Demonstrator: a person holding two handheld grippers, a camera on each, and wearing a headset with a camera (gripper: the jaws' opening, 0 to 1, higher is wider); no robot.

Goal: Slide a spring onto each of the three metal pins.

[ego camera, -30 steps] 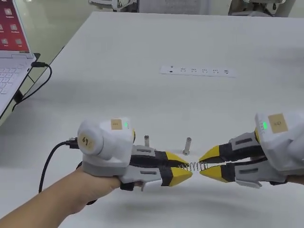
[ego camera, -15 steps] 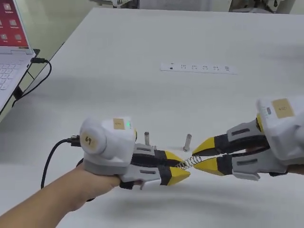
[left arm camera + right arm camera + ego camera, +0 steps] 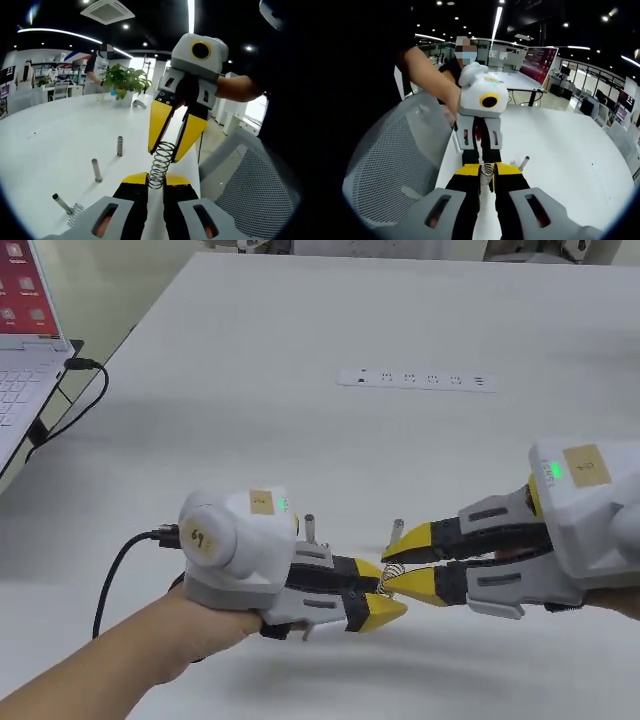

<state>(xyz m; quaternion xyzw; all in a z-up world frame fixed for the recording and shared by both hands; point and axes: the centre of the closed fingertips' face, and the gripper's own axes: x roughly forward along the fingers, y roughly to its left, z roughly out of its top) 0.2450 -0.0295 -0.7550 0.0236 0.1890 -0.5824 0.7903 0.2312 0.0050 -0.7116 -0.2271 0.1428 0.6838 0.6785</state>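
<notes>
White table (image 3: 300,440) carries a laptop (image 3: 20,330) at its left edge and a power strip (image 3: 418,380) further back. Near the front edge the two grippers meet tip to tip. The left gripper (image 3: 156,179) has its jaws closed on one end of a spring (image 3: 161,162), which rises straight out from between the yellow tips. The right gripper (image 3: 487,172) faces it, jaws drawn in almost fully, pinching the spring's other end. The spring hangs in the air above the table, spanning the gap between them. In the left gripper view, a sleeved pin (image 3: 119,146) stands upright, a bare pin (image 3: 96,170) stands nearer, and a tilted pin (image 3: 62,203) has a loose spring (image 3: 75,212) beside it.
</notes>
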